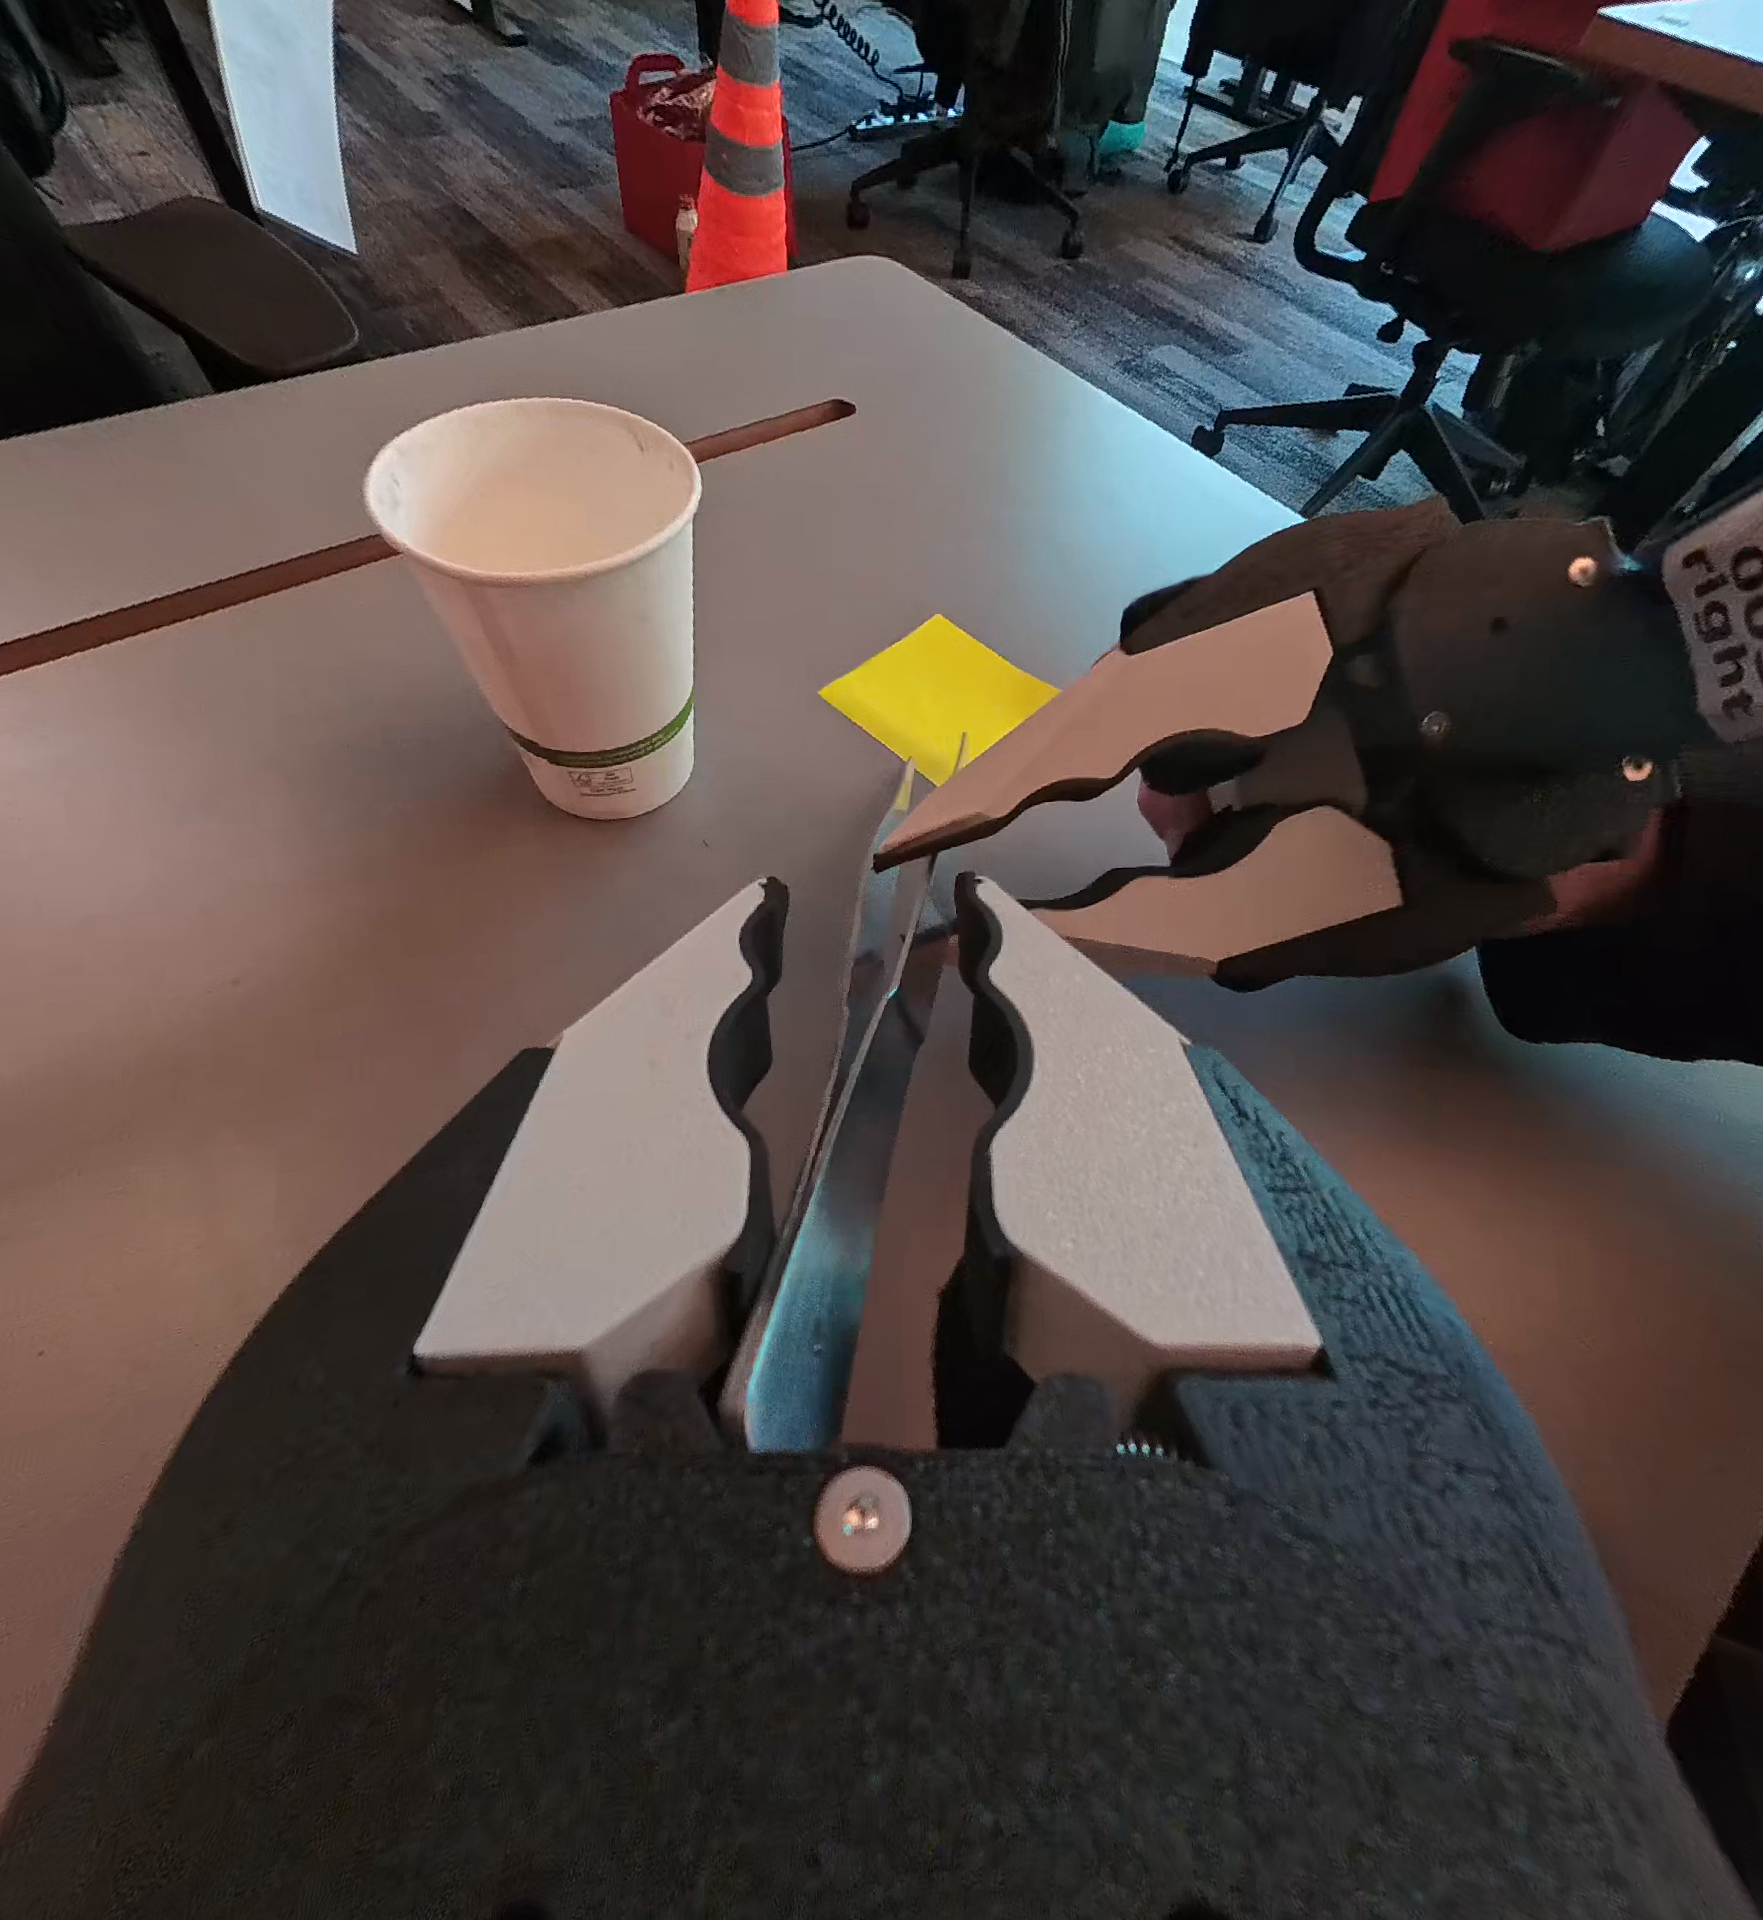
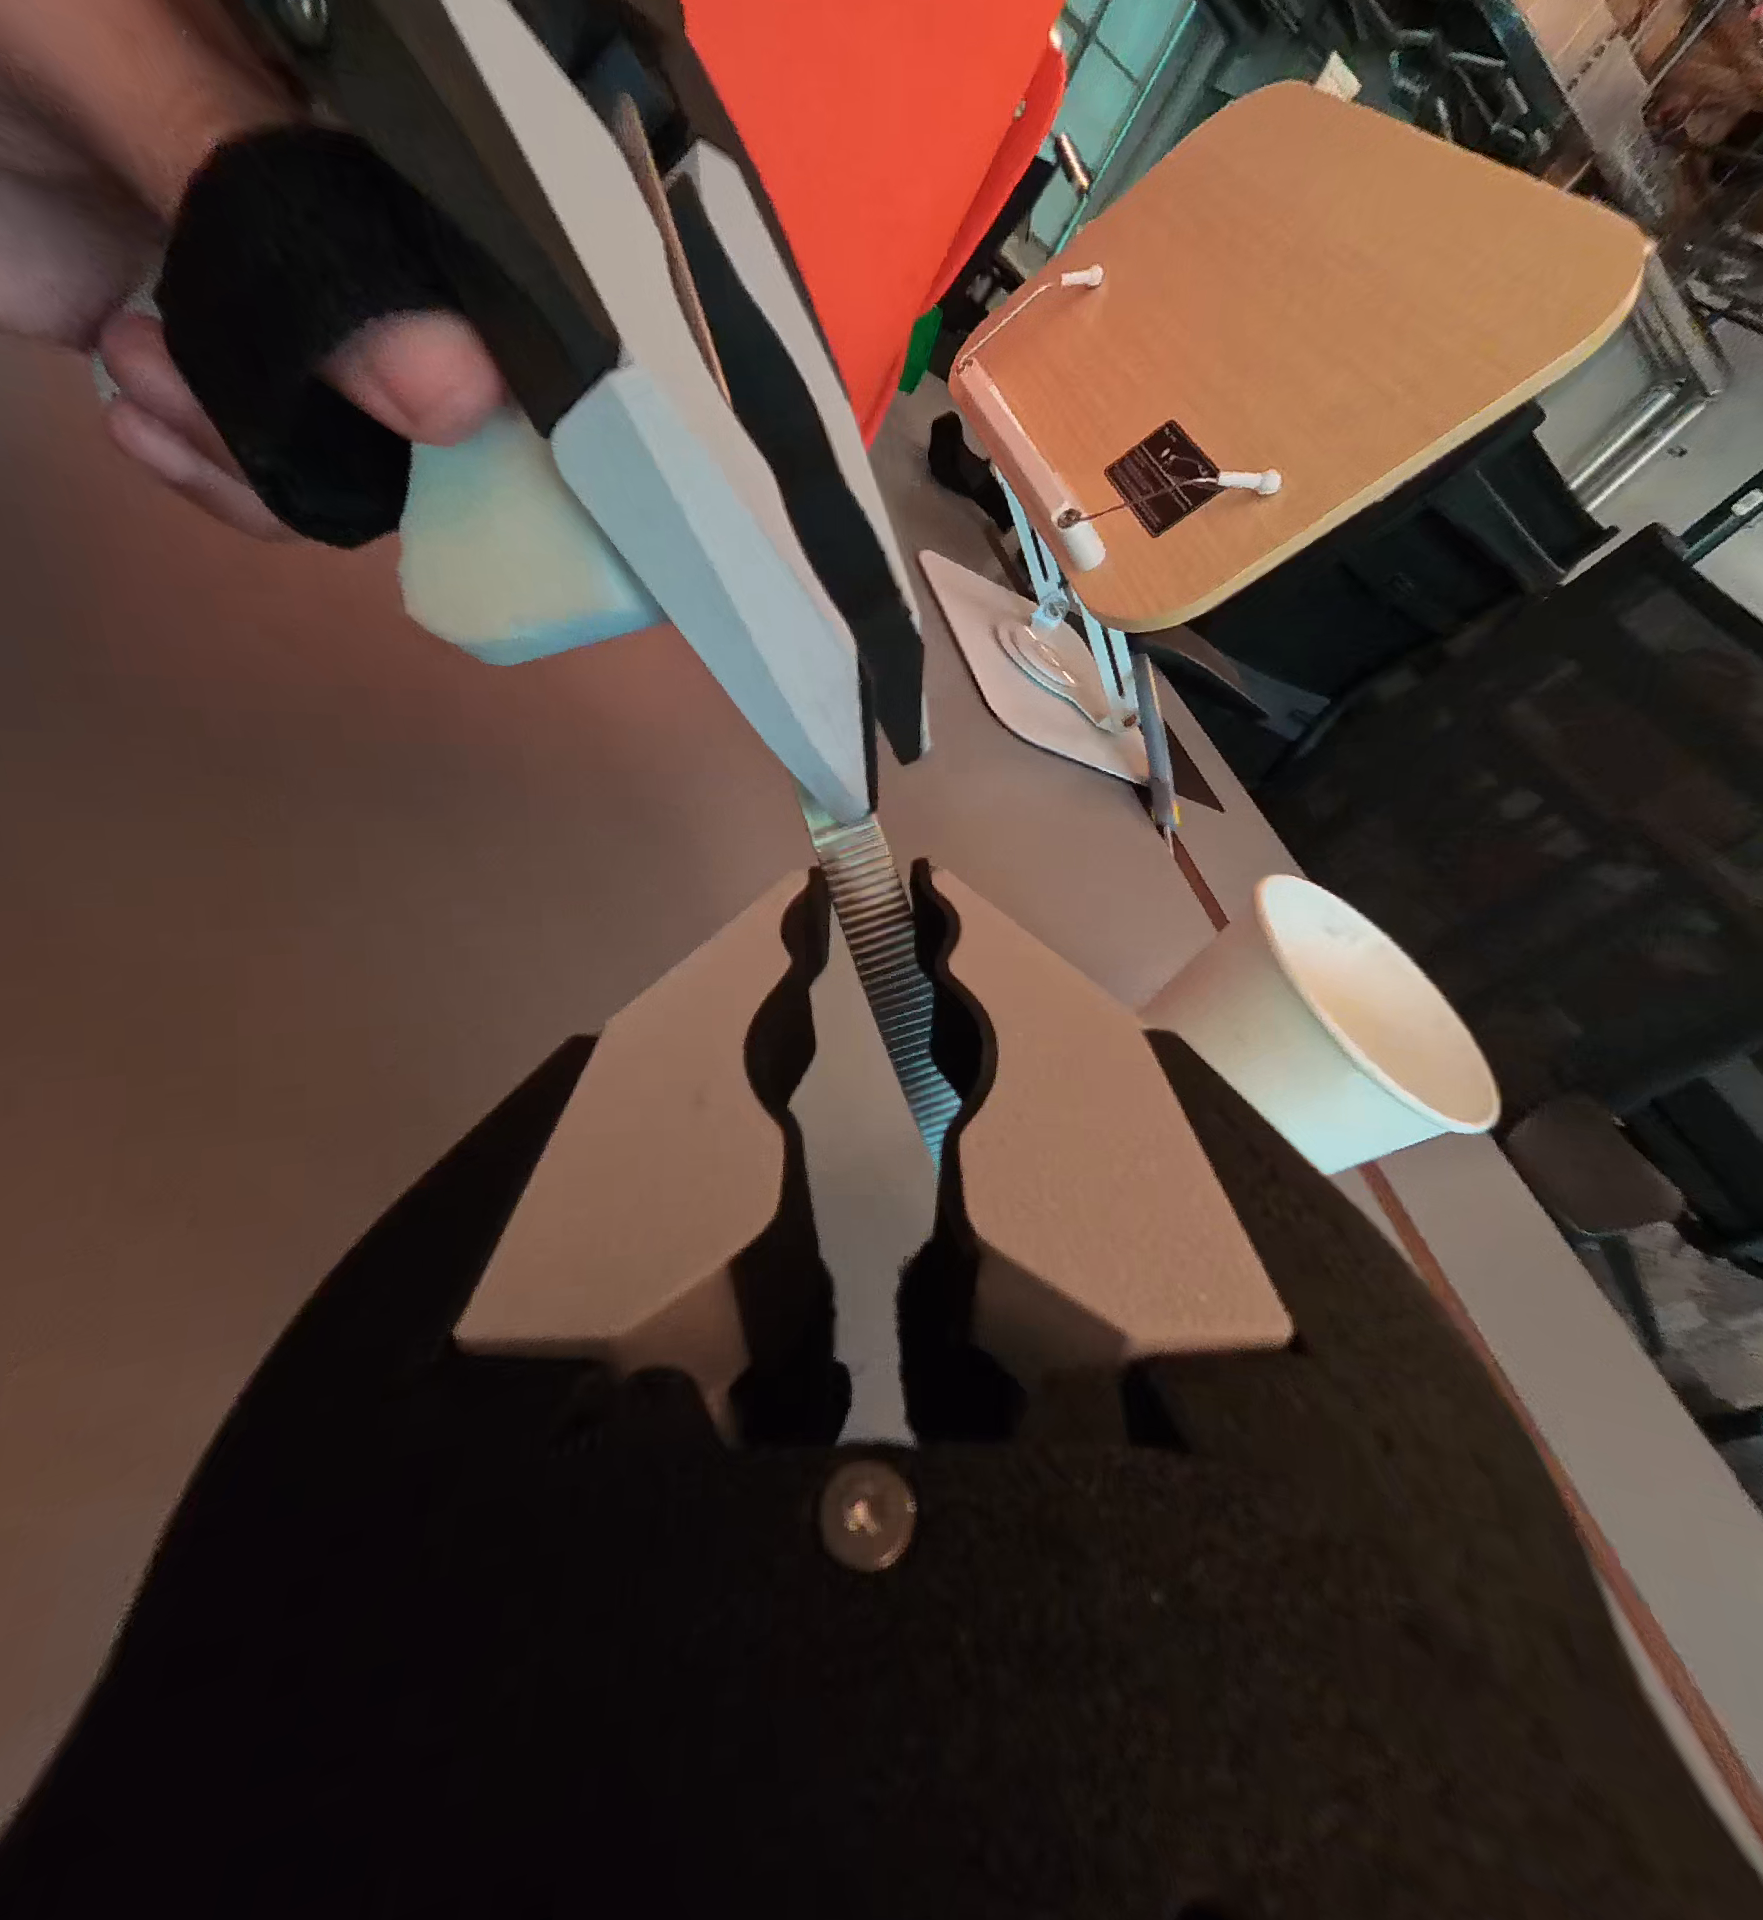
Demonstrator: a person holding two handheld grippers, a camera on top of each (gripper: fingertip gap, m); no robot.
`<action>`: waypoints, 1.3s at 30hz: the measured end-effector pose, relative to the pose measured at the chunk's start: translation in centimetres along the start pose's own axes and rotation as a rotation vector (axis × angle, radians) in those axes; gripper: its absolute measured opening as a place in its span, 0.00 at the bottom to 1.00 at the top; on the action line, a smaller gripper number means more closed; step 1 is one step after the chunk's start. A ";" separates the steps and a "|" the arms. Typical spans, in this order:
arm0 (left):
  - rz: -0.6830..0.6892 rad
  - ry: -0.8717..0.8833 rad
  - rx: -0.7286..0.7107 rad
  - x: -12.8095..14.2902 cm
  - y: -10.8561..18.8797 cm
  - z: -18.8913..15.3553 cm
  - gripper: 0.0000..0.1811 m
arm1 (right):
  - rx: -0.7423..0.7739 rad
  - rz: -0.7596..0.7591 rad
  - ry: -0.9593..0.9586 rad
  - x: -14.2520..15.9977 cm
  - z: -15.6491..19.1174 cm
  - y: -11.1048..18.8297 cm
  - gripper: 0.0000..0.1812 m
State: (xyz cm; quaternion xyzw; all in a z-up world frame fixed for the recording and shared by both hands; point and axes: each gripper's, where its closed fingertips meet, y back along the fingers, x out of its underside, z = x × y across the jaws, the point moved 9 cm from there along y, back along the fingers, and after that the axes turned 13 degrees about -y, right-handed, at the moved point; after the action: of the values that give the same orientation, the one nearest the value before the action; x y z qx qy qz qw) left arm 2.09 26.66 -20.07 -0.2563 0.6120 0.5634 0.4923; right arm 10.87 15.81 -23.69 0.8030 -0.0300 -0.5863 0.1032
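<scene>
Metal tweezers (image 1: pixel 825 1195) run forward between the fingers of my left gripper (image 1: pixel 869 883), which is closed on their rear part above the grey table (image 1: pixel 233 935). My right gripper (image 1: pixel 934 888) comes in from the right and its fingertips straddle the tweezers' front part. In the right wrist view the ridged part of the tweezers (image 2: pixel 887 987) sits between the right gripper's (image 2: pixel 866 871) narrowly spaced fingers, and the left gripper (image 2: pixel 861 800) holds the far end. A yellow sticky note (image 1: pixel 934 686) lies just beyond. A white paper cup (image 1: pixel 565 613) stands upright to the left, and also shows in the right wrist view (image 2: pixel 1324 1049).
A long slot (image 1: pixel 233 592) crosses the table behind the cup. Beyond the far edge stand an orange traffic cone (image 1: pixel 747 156), a red bag (image 1: pixel 653 156) and office chairs (image 1: pixel 970 135). A light wooden tabletop (image 2: pixel 1303 343) and a black chair (image 2: pixel 1583 831) are beside the table. Both grippers' tips are close together, under 4 cm apart. Left tips and right tips are each some 35 cm from the long slot (image 1: pixel 233 592).
</scene>
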 end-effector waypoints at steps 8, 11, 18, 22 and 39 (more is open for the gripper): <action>-0.016 0.107 0.034 0.2 0.7 0.1 0.20 | 0.035 -0.071 -0.016 -0.5 0.1 0.3 0.06; -0.020 0.153 0.071 0.4 0.5 0.4 0.18 | 0.045 -0.081 0.000 -0.8 0.6 0.2 0.06; -0.100 0.436 0.306 1.0 0.5 0.7 0.16 | -0.020 -0.120 0.087 -0.7 1.3 0.5 0.06; -0.095 0.467 0.305 1.5 0.4 0.9 0.11 | 0.014 -0.079 0.164 -0.7 1.8 0.3 0.06; -0.086 0.119 0.217 -0.8 2.1 -0.6 0.13 | -0.053 0.185 0.061 -0.5 0.5 1.7 0.06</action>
State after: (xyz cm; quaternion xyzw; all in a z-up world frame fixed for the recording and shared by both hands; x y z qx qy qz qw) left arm 0.41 26.38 -18.55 -0.2605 0.6858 0.4562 0.5037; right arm 10.36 14.17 -23.02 0.8112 -0.0855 -0.5501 0.1791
